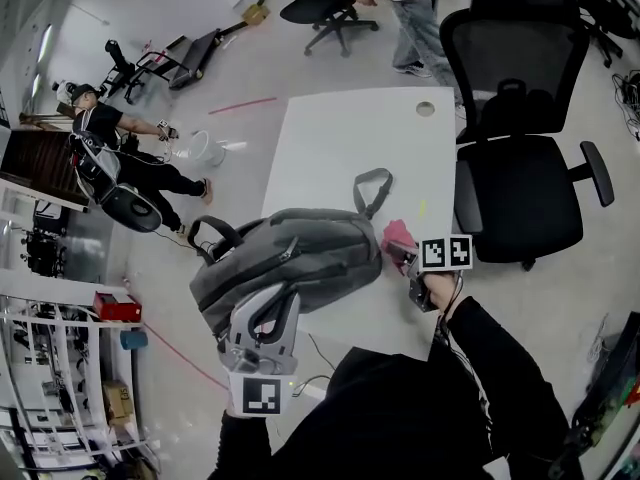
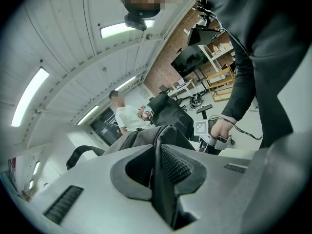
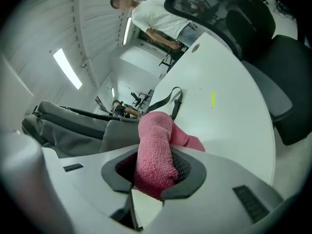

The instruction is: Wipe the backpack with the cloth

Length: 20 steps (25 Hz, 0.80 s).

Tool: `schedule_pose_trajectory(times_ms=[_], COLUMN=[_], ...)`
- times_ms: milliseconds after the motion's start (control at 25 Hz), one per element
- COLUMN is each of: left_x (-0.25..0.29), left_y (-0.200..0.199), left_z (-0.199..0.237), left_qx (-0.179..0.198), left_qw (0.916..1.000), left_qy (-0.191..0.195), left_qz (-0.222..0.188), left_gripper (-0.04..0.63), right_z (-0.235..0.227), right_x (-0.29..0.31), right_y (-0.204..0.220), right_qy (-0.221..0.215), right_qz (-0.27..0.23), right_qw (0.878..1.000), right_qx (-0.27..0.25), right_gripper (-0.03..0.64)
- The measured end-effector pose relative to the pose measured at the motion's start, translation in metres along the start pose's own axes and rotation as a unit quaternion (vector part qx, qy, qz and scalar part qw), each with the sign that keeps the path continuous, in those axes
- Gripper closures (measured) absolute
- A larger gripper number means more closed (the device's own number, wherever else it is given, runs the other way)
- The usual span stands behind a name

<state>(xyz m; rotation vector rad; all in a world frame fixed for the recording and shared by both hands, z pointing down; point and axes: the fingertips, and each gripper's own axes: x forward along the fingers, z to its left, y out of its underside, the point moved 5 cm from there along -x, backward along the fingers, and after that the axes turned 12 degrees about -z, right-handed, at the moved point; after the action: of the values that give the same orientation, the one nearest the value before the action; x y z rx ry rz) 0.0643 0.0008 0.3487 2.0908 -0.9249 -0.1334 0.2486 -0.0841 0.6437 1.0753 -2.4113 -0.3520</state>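
- The grey backpack [image 1: 290, 258] lay on its side at the near edge of the white desk [image 1: 330, 138], its near end reaching past the corner.
- One grey strap [image 1: 372, 190] looped out from it onto the bare desk; a black handle [image 1: 215, 233] stuck out past the desk's left edge.
- The left gripper [image 1: 268, 308] was at the backpack's near end. In the left gripper view its jaws were nearly together, clamped on a thin dark fold of the backpack [image 2: 146, 136].
- The right gripper [image 1: 405, 258] sat just right of the backpack, low over the desk.
- Its jaws were clamped on the pink cloth [image 3: 153, 152], which was bunched into a roll poking out beyond them, a loose corner hanging onto the desk.
- The cloth [image 1: 397, 233] was right beside the backpack's right end; I could not tell whether they touched.
- A black chair [image 1: 520, 168] stood to the desk's right.
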Motion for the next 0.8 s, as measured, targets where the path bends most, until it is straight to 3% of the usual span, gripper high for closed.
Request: schedule_pose_trajectory(times_ms=[120,200,280,360,440,520,600,800], left_x=[0.001,0.000,-0.001,-0.001,-0.001,0.003,0.011,0.026], left_y=[0.000,-0.002,-0.004,-0.004,-0.001,0.004,0.009,0.015], left_z=[0.001,0.000,0.000,0.000,0.002,0.004,0.009,0.020], left_qx=[0.004,0.003,0.002,0.004,0.005,0.005,0.003,0.007], left_qw=[1.0000,1.0000,0.9999,0.9999,0.9998,0.9999,0.9999,0.9999], left_qy=[0.003,0.003,0.002,0.001,0.001,0.002,0.002,-0.005], left_qz=[-0.004,-0.007,-0.010,-0.016,-0.018,-0.016,-0.014,-0.008], left_gripper=[0.532,0.532,0.531,0.532,0.531,0.532,0.532,0.531], right_z=[0.006,0.009,0.013,0.026,0.038,0.040,0.029,-0.005], right_x=[0.019,0.024,0.020,0.011,0.005,0.011,0.027,0.050], right_y=[0.008,0.007,-0.006,-0.033,-0.060,-0.074,-0.074,-0.024], right_qy=[-0.025,-0.042,-0.076,-0.123,-0.151,-0.137,-0.098,-0.045], right_qz=[0.030,0.022,-0.028,-0.098,-0.147,-0.151,-0.121,-0.043], right_qw=[0.999,0.999,0.994,0.980,0.968,0.972,0.983,0.990], right_qx=[-0.009,0.011,0.068,0.125,0.137,0.115,0.095,0.123], right_gripper=[0.503,0.503,0.503,0.503,0.503,0.503,0.503,0.503])
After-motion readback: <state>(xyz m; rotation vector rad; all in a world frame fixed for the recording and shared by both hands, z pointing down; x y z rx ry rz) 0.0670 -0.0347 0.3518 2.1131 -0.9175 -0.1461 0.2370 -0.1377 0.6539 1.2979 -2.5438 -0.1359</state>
